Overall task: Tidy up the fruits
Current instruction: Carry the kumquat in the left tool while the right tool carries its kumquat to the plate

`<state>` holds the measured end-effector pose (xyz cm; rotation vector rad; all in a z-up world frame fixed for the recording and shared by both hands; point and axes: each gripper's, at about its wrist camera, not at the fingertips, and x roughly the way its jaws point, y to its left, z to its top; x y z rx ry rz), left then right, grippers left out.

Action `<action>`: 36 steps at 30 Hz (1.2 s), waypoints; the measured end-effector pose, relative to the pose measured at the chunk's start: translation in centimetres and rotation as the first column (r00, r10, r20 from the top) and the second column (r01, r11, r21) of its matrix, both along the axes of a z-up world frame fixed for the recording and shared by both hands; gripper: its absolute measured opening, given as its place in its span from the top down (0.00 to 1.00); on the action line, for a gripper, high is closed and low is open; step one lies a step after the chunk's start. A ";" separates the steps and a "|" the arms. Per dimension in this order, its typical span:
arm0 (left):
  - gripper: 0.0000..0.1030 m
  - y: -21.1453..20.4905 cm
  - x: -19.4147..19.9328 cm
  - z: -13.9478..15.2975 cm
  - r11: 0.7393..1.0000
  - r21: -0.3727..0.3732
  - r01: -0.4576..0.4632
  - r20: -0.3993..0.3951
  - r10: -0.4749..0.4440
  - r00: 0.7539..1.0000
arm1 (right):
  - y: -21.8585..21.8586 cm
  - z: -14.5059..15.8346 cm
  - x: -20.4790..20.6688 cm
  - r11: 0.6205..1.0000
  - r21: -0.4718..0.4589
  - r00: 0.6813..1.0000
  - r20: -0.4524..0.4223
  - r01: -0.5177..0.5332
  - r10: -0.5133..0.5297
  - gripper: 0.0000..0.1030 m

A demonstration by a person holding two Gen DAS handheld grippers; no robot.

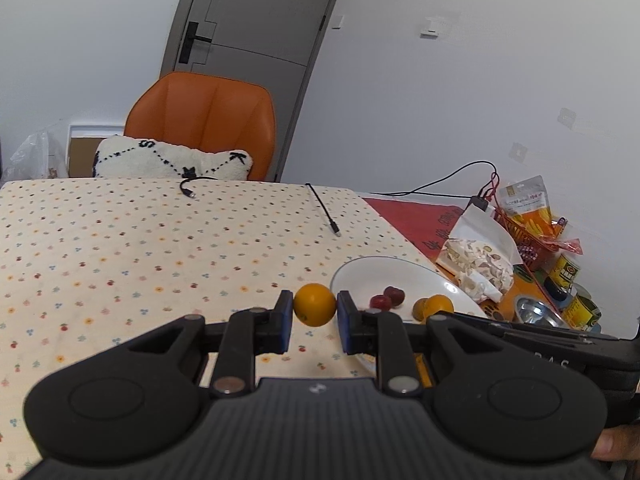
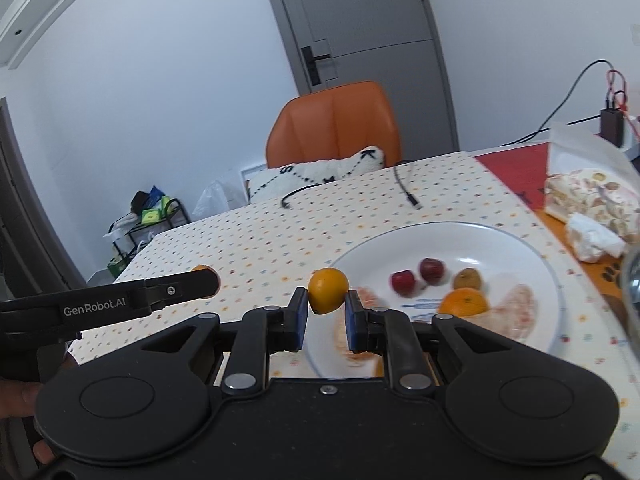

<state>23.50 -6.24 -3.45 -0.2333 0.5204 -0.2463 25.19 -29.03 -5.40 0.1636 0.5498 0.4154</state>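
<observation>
My right view is smeared: the peeled segments (image 2: 516, 312) on the plate (image 2: 532, 256) are hard to make out, and my own jaws cut off the plate's near rim. In the left view the right gripper (image 1: 532, 330) hides part of the plate's near rim too.

Left gripper (image 1: 315, 314): jaws clamped on a small orange (image 1: 315, 305), round, yellow-orange, glossy, held above the dotted counter (image 1: 120, 248); the plate sits just right of those jaws.

Right gripper (image 2: 327, 314): jaws clamped on a second orange (image 2: 328, 290), same look, at the plate's left rim. Right of these jaws: two red fruits (image 2: 418, 276), a brownish one, another orange.

Both point slightly downward; fingers (image 2: 24, 396) show at frame edge.
</observation>
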 end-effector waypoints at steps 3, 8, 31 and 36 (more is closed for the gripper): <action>0.79 -0.7 0.2 0.0 1.000 0.001 0.012 0.001 -0.012 1.000 | -1.2 0.0 -0.1 1.000 0.000 1.000 0.002 0.022 -0.022 0.83; 0.79 -2.0 0.5 -0.1 0.999 0.001 0.032 0.000 -0.032 0.999 | -2.8 0.1 -0.1 0.998 0.001 0.998 0.006 0.055 -0.055 0.83; 0.79 -7.7 4.3 -1.0 0.991 0.019 0.132 -0.027 -0.132 0.991 | -6.8 -0.1 1.1 0.990 -0.003 0.990 0.000 0.141 -0.141 0.83; 0.79 -8.7 5.5 -1.7 0.989 0.021 0.149 -0.043 -0.148 0.988 | -7.3 -0.2 1.6 0.989 -0.002 0.989 -0.007 0.151 -0.151 0.83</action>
